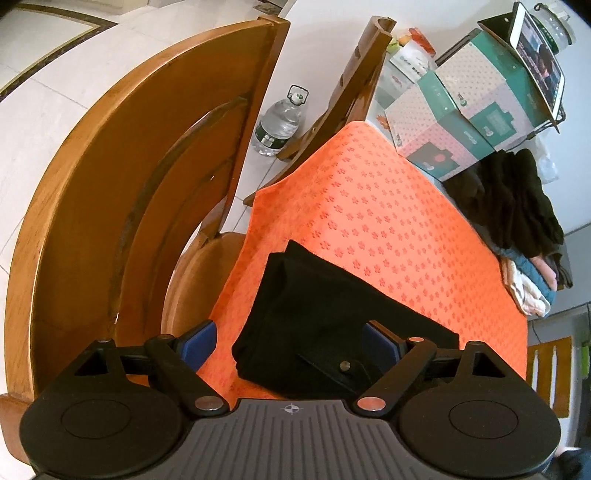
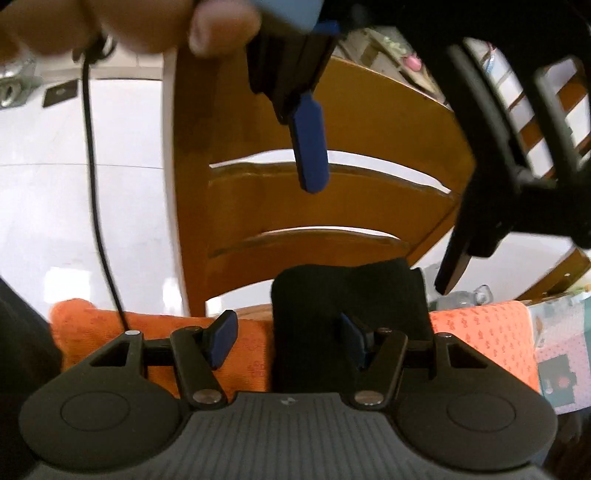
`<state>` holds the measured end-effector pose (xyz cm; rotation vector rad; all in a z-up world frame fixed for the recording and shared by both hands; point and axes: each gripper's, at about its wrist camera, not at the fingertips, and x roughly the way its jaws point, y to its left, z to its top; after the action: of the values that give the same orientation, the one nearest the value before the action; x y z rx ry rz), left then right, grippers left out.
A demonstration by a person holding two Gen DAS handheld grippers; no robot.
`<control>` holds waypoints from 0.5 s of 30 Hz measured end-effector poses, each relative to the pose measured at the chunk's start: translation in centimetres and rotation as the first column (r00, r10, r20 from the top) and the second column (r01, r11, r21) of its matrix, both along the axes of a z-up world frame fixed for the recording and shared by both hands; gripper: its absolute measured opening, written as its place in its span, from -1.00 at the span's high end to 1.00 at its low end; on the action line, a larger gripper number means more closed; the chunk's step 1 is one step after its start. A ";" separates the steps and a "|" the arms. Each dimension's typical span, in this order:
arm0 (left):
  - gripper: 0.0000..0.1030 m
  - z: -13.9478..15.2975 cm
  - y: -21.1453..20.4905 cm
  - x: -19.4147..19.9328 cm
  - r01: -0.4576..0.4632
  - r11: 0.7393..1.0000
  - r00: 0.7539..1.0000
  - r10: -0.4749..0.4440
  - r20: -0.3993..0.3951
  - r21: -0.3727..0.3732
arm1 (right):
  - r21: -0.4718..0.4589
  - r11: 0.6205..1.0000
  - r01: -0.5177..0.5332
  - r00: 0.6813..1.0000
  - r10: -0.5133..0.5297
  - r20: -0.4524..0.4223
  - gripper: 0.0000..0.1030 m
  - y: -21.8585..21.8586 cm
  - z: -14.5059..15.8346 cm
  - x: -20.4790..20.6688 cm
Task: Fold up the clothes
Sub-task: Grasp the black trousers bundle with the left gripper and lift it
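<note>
Spreading wide and gripping nothing: left gripper (image 1: 297, 341), blue pads clear of the cloth. Lying just beyond and partly between those fingers: black garment (image 1: 325, 325), folded into a compact slab, layered edges showing along the side nearest the left finger, a flap with a metal snap (image 1: 345, 365) facing up close to the right finger. Resting under it and running on ahead: orange cloth (image 1: 388, 229) patterned with small flowers, draping over the table edge.

Standing partly open, pads pressing on nothing: right gripper (image 2: 286, 341). Sitting under its right finger and reaching forward from there: the same black garment (image 2: 351, 306), dark and smooth, upper edge slightly uneven. Showing to either side of the garment: orange cloth (image 2: 484, 332).

Looming past the left gripper's left finger: wooden chair (image 1: 122, 177), curved back close to the table edge. Standing on the floor further ahead: water bottle (image 1: 279, 123), beside a second chair (image 1: 354, 92). Piling up ahead and to the right: dotted boxes (image 1: 461, 122), a tablet (image 1: 537, 61) propped on them, then dark clothing (image 1: 513, 206) heaped on a stack of folded clothes (image 1: 532, 284).

Hanging above the right gripper and crowding its forward view: the left gripper's blue finger (image 2: 310, 147), a person's hand (image 2: 122, 22) and a black cable (image 2: 96, 184).
</note>
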<state>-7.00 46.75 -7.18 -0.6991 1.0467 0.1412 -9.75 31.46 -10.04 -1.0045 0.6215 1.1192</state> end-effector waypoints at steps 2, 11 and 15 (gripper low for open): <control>-0.71 -0.1 0.1 0.0 -0.004 1.000 1.000 0.004 -0.001 -0.013 | -0.004 1.000 0.001 0.999 -0.001 0.037 -0.09 -0.1 -0.3 -0.2; -0.75 -1.6 0.3 0.6 -0.058 0.989 0.998 0.055 -0.031 -0.133 | 0.108 0.986 0.126 0.992 -0.124 -0.030 0.47 -2.0 2.4 1.4; -0.76 -2.6 0.0 1.4 -0.087 0.977 0.995 0.076 -0.064 -0.193 | 0.177 0.961 0.212 0.975 -0.196 -0.100 0.50 -3.8 4.6 2.2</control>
<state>-5.58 46.77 -9.74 -0.9208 1.0956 0.1304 -7.58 27.70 -5.48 -0.7192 0.6577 1.0185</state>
